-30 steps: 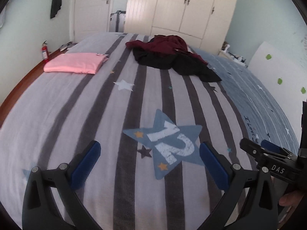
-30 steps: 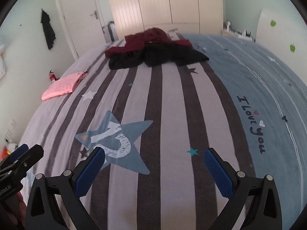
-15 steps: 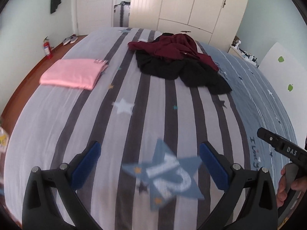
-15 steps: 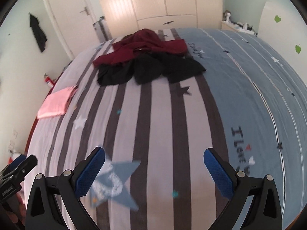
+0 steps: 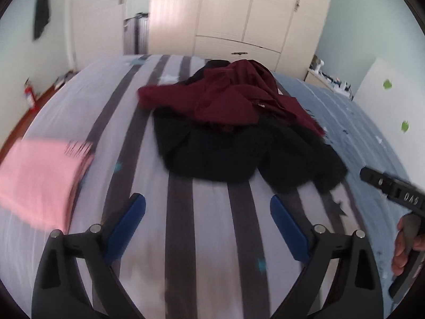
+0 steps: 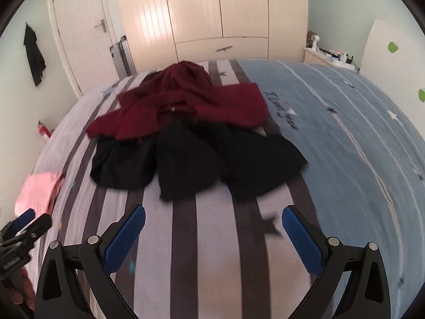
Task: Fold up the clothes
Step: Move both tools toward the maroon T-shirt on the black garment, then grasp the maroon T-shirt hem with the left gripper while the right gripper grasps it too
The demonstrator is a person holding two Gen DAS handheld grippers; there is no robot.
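Note:
A crumpled maroon garment (image 5: pixel 228 98) (image 6: pixel 183 103) lies on top of a black garment (image 5: pixel 239 151) (image 6: pixel 191 164) in the middle of the striped bed (image 5: pixel 180 239) (image 6: pixel 217 239). A folded pink garment (image 5: pixel 39 178) (image 6: pixel 37 188) rests at the bed's left side. My left gripper (image 5: pixel 208 224) is open and empty, just short of the black garment. My right gripper (image 6: pixel 213 232) is also open and empty, close in front of the black garment's near edge.
The other hand-held gripper (image 5: pixel 393 191) and a hand (image 5: pixel 403 250) show at the right edge of the left wrist view. Cream wardrobes (image 6: pixel 212 13), a door (image 6: pixel 79 26) and a suitcase (image 6: pixel 120 55) stand beyond the bed. A red fire extinguisher (image 5: pixel 29 95) sits on the floor at left.
Both grippers have moved forward over the bed toward the pile of dark clothes, which now looms much larger. The star print has slipped out of view. Both stay open.

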